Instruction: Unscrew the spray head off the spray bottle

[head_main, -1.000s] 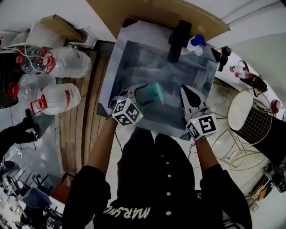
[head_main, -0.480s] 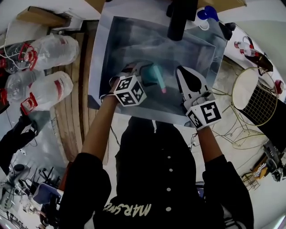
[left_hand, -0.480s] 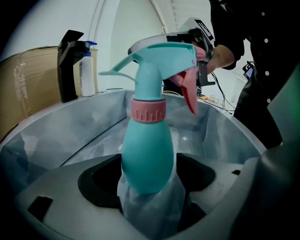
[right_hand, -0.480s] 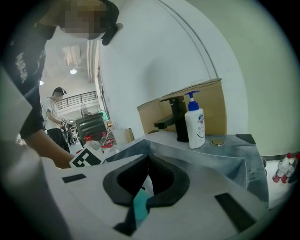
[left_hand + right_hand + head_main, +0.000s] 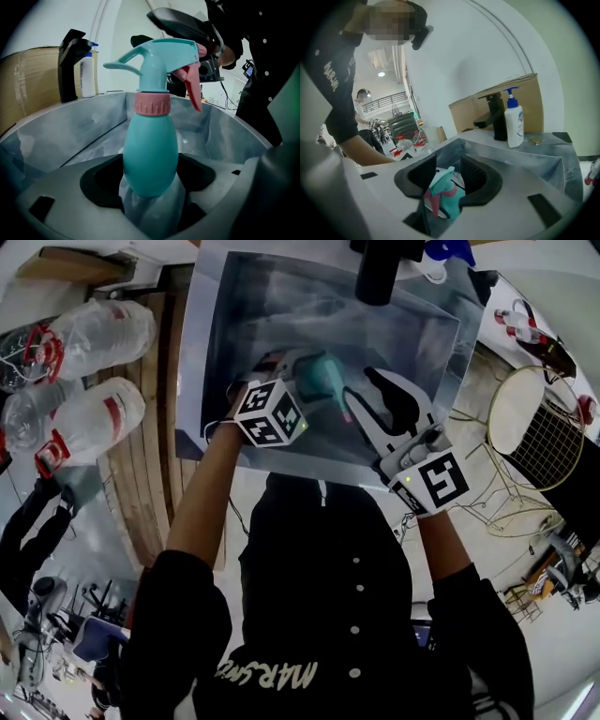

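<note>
A teal spray bottle (image 5: 323, 376) stands upright in a grey sink, its round body (image 5: 150, 154) between the jaws of my left gripper (image 5: 298, 371). Both pads touch its sides. These jaws have just been opening a little, with the bottle still between them. A pink collar (image 5: 152, 103) joins the body to the teal spray head (image 5: 164, 54) with its pink trigger (image 5: 192, 86). My right gripper (image 5: 367, 390) is at the head from the right. Its jaws have just been opening. In the right gripper view the spray head (image 5: 445, 187) shows between the pads, which do not press on it.
The sink (image 5: 216, 352) has steep grey walls on all sides. A black faucet (image 5: 380, 268) and a white pump bottle (image 5: 514, 119) stand at its far rim, before a cardboard box (image 5: 487, 110). Large water jugs (image 5: 89, 418) lie on the floor left, a gold wire basket (image 5: 539, 427) right.
My left gripper has sunk lower into the sink with the bottle. The right gripper's jaws, shut before, now stand apart and have moved left to the spray head.
</note>
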Demonstrator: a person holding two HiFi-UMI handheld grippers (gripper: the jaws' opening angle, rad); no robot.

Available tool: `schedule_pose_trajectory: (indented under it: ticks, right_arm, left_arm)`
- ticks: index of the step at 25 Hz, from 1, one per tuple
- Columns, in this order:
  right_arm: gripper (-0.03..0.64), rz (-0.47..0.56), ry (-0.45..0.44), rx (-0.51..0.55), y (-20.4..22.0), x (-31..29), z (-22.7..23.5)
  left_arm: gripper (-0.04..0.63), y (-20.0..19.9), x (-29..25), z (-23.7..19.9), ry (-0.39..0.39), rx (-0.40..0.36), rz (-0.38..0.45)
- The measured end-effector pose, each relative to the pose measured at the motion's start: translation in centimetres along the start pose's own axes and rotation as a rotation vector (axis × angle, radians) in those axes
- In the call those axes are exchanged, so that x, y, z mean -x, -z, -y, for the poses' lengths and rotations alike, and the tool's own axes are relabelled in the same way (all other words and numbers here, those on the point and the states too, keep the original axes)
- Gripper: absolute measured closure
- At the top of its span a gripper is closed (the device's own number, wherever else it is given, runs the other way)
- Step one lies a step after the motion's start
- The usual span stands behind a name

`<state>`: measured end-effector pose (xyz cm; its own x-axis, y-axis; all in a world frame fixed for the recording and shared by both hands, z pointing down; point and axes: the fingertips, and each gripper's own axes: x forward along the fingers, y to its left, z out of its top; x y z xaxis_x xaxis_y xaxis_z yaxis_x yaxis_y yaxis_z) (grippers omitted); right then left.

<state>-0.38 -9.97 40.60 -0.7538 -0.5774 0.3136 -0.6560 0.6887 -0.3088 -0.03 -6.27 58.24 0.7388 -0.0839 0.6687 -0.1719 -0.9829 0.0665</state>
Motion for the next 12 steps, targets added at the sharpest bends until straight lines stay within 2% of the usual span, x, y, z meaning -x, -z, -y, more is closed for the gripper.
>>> schedule_pose_trajectory:
  ticks: [3, 7, 9, 12]
  right_arm:
    - [0.391, 0.001, -0.023, 0.039, -0.3, -0.3, -1.9]
    - [0.336, -0.132, 0.005, 0.184, 3.3, -1.2, -2.6]
    - [0.336, -0.18, 0.04, 0.204, 4.9, -1.8, -2.2]
    - [0.405, -0.184, 0.09, 0.211, 5.5, -2.6, -1.5]
  left_arm:
    - [0.233, -0.1, 0.0, 0.1, 0.0, 0.001, 0.001]
    - [0.233, -0.1, -0.1, 0.0, -0.002, 0.001, 0.004]
    - [0.233, 0.0, -0.2, 0.0, -0.001, 0.001, 0.005]
    - [0.233, -0.1, -0.2, 0.0, -0.001, 0.002, 0.008]
